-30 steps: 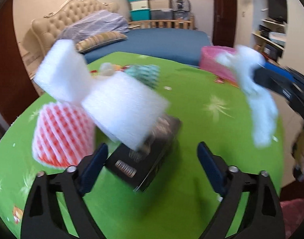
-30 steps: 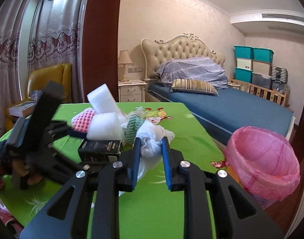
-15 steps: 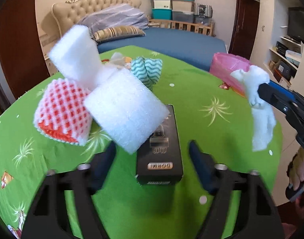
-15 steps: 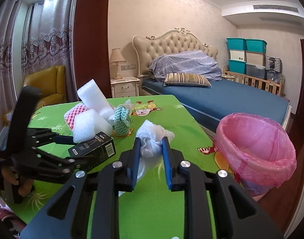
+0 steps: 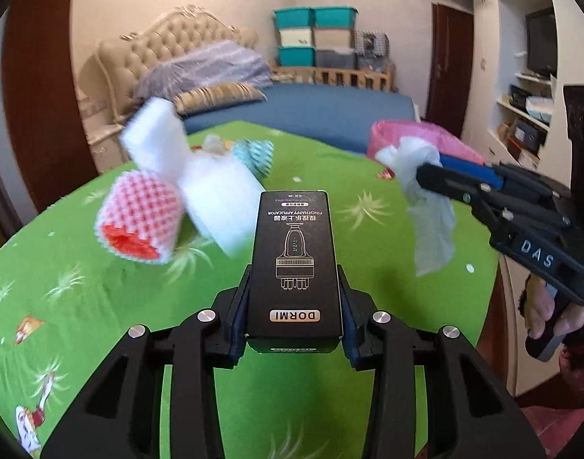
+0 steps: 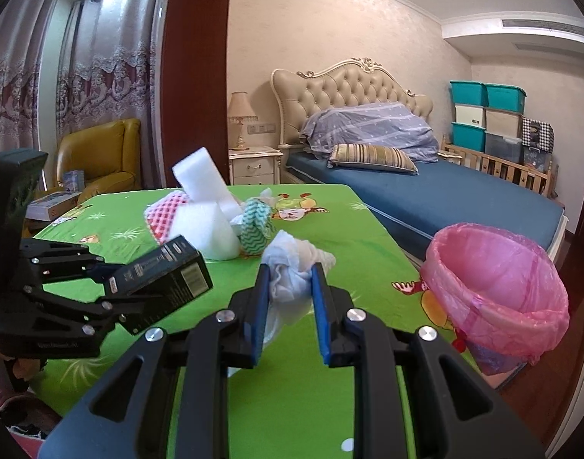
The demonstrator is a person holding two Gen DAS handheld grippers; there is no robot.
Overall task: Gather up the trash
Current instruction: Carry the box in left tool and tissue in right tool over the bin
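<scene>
Trash is in both my tools — my left tool (image 5: 294, 319) has just squeezed shut on the black box (image 5: 294, 264), held up off the green surface (image 5: 81, 287). My right tool (image 6: 291, 290) is clamped on a white tissue wad (image 6: 292, 267), near the pink bin (image 6: 495, 294) — foam blocks (image 6: 206, 225) sit farther from the bin.

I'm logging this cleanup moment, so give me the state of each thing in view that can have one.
left gripper: shut on the black box, jaws just closed.
black box: held, lifted off the table.
right gripper: shut on the white tissue.
white tissue: held, its tail hanging down.
pink-lined bin: open-topped, upright beside the table.
foam blocks: piled on the table.
red-and-white net sleeve: lying on its side.
</scene>
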